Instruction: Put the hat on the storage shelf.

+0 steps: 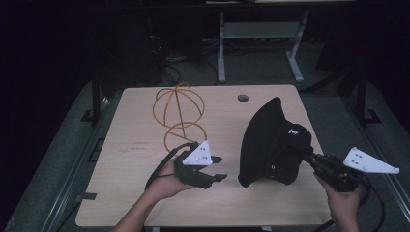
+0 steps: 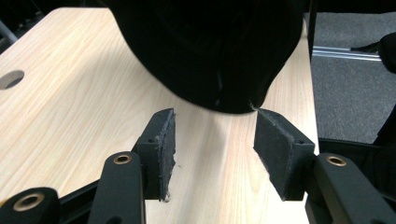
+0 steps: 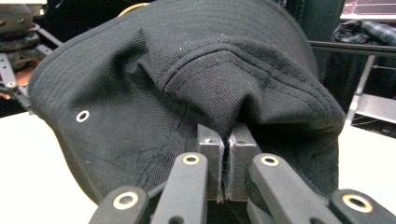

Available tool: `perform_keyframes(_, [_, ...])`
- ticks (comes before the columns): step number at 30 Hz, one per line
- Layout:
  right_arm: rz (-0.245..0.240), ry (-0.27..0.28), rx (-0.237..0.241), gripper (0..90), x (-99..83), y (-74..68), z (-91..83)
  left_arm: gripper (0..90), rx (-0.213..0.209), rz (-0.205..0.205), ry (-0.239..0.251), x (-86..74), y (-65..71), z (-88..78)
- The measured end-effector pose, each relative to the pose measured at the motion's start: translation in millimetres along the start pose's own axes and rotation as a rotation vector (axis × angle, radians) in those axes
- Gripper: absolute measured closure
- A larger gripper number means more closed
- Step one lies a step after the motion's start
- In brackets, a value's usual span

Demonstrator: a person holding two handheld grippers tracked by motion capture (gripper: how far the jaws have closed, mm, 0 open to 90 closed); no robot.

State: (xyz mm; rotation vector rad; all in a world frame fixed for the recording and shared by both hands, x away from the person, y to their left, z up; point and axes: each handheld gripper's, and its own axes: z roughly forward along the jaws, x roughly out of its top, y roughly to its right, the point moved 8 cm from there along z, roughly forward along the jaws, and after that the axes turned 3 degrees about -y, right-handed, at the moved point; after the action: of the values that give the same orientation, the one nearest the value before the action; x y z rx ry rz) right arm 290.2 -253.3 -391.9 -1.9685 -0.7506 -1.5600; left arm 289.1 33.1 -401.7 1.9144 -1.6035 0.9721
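A light wooden table (image 1: 145, 193) stands on a grey floor (image 1: 53, 164). The table has a small round hole (image 1: 243, 98) near its far edge. An orange wire stand (image 1: 179, 113) sits on the far left part of the table, left of the hole. It has a round ball shape on top and a loop at the bottom. Behind the table there is a grey metal frame (image 1: 221, 48) with two legs. Some dark cables (image 1: 170, 60) lie on the floor next to it. The room at the back is very dark.
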Motion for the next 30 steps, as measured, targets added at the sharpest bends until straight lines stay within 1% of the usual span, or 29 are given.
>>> perform_keyframes(1, [0.001,-0.004,0.000,86.9,2.8,0.1,0.7,46.9,0.005,-0.001,-0.007,-4.9,-0.2,-1.2])
perform_keyframes(2, [0.001,-0.004,0.000,86.9,2.8,0.1,0.7,46.8,0.005,-0.001,-0.007,-4.9,-0.2,-1.2])
perform_keyframes(4, [-0.010,-0.007,-0.002,86.9,8.0,0.4,2.3,46.7,0.018,-0.002,-0.010,-11.3,-0.8,-2.6])
perform_keyframes(6, [-0.011,-0.005,-0.001,86.9,9.9,0.1,2.8,46.6,0.020,-0.008,-0.010,-13.6,-0.8,-2.9])
perform_keyframes(8, [-0.014,-0.008,-0.002,86.9,13.5,-0.1,4.4,46.2,0.023,-0.016,-0.013,-18.7,-0.9,-3.1])
perform_keyframes(9, [-0.020,-0.014,-0.002,86.9,15.7,0.1,6.0,45.4,0.026,-0.021,-0.019,-23.9,-0.8,-3.3])
perform_keyframes(11, [-0.023,-0.015,-0.001,86.9,17.2,0.0,6.8,45.0,0.030,-0.023,-0.021,-26.4,-1.2,-3.6])
perform_keyframes(13, [-0.021,-0.016,0.001,86.9,20.7,-0.4,7.7,42.0,0.033,-0.038,-0.019,-31.3,-1.6,-3.8])
perform_keyframes(16, [-0.030,-0.008,-0.001,86.9,28.8,0.3,8.8,39.8,0.035,-0.057,-0.012,-37.8,-1.8,-5.3])
perform_keyframes(17, [-0.034,-0.007,-0.001,87.0,30.3,0.5,9.2,39.8,0.045,-0.060,-0.014,-41.8,-2.4,-6.5])
perform_keyframes(18, [-0.038,-0.008,0.001,86.9,32.2,0.6,9.7,39.7,0.045,-0.060,-0.014,-41.8,-2.4,-6.5])
perform_keyframes(21, [-0.048,-0.020,0.003,86.9,37.4,1.3,12.2,39.3,0.060,-0.073,-0.017,-50.4,-3.3,-8.1])
perform_keyframes(24, [-0.055,-0.022,0.006,86.9,41.3,1.4,13.6,39.0,0.065,-0.084,-0.016,-54.6,-3.7,-8.5])
perform_keyframes(27, [-0.064,-0.028,0.012,86.9,47.8,1.1,17.9,37.8,0.080,-0.086,-0.026,-62.8,-5.2,-10.8])
perform_keyframes(30, [-0.055,-0.027,0.017,86.9,50.6,0.2,20.0,38.0,0.088,-0.089,-0.021,-66.7,-6.0,-12.1])
